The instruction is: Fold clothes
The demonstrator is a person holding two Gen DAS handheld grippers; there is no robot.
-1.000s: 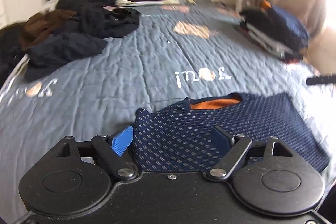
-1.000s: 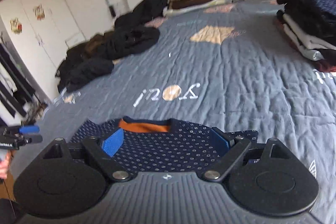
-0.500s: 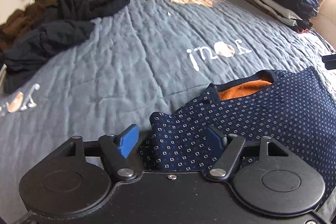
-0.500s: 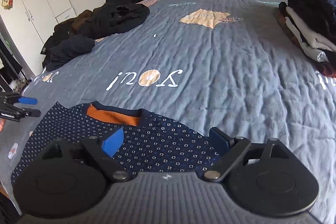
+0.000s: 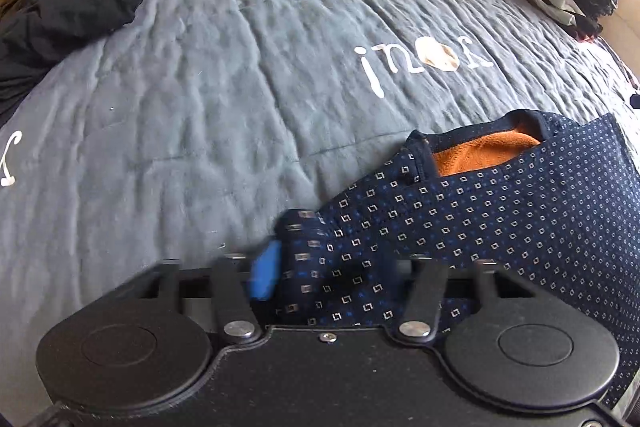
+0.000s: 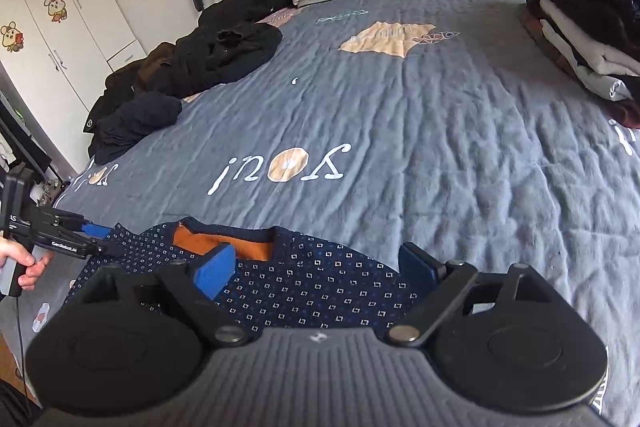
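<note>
Left gripper [image 5: 320, 267] clenched on the left shoulder of the sweater [image 6: 320, 283] at the bed's [image 6: 400, 115] near edge, right gripper [image 6: 320, 267] spread wide over it (likely readying the fold).

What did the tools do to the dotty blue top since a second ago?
The left tool came down and shut on the shoulder corner of the dotted blue top, bunching it. The right tool stayed open over the top. The clothes piles on the bed stayed put.
</note>
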